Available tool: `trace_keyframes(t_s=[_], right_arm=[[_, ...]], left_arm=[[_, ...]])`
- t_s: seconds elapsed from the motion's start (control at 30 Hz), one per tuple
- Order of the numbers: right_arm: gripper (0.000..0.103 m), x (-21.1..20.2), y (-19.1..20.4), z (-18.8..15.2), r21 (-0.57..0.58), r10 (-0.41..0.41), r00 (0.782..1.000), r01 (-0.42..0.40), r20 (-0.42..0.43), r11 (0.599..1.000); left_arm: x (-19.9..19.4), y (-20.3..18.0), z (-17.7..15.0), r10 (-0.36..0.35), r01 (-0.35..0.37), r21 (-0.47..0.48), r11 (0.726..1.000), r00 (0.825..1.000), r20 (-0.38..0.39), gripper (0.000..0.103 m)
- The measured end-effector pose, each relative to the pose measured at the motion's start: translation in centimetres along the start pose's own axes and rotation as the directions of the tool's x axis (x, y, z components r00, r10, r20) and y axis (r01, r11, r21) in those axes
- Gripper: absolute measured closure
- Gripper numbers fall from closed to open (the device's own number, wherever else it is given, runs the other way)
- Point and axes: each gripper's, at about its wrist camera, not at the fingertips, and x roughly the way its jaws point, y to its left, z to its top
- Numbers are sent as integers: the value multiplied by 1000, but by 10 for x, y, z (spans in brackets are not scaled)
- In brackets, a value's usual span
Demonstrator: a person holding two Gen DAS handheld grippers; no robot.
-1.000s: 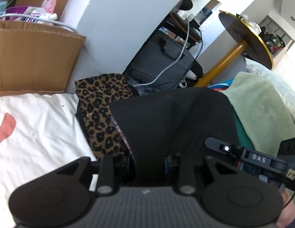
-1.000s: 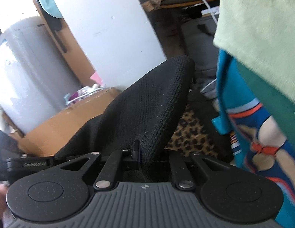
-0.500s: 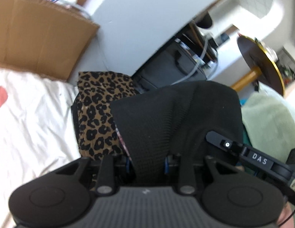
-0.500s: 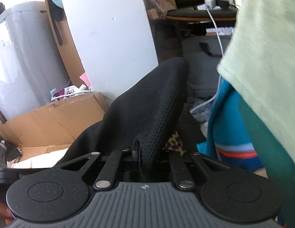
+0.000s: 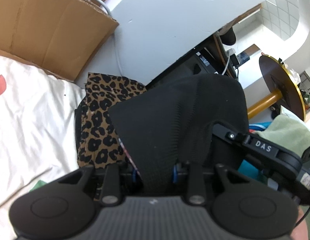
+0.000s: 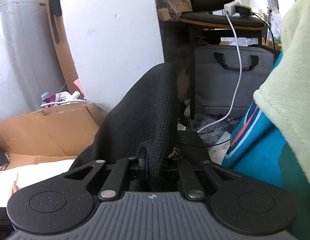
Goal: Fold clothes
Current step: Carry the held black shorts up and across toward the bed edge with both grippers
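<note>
Left wrist: left gripper (image 5: 155, 175) clamping one black garment (image 5: 174, 120), lifting it above one leopard cloth (image 5: 101, 120) lying on white bedding (image 5: 29, 110). Right wrist: right gripper (image 6: 155, 164) pinching the same garment (image 6: 147, 110); beyond, one cardboard box (image 6: 45, 132), one grey bag (image 6: 224, 76).

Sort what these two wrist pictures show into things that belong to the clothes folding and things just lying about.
Belongs to the folding:
- black knitted garment, clamped by both grippers
- left gripper
- right gripper
- leopard-print cloth
- pale green fleece

Just lying about:
- brown cardboard box
- grey laptop bag
- white charging cable
- round gold-rimmed table
</note>
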Motion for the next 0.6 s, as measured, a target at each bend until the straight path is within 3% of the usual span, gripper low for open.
trace_keyframes(t_s=[0.6], right_arm=[[94,84,-10,10,6,-3,998,3,-70,1000]], left_arm=[[37,27,25,36,-36,-23,999,999,-14,71]])
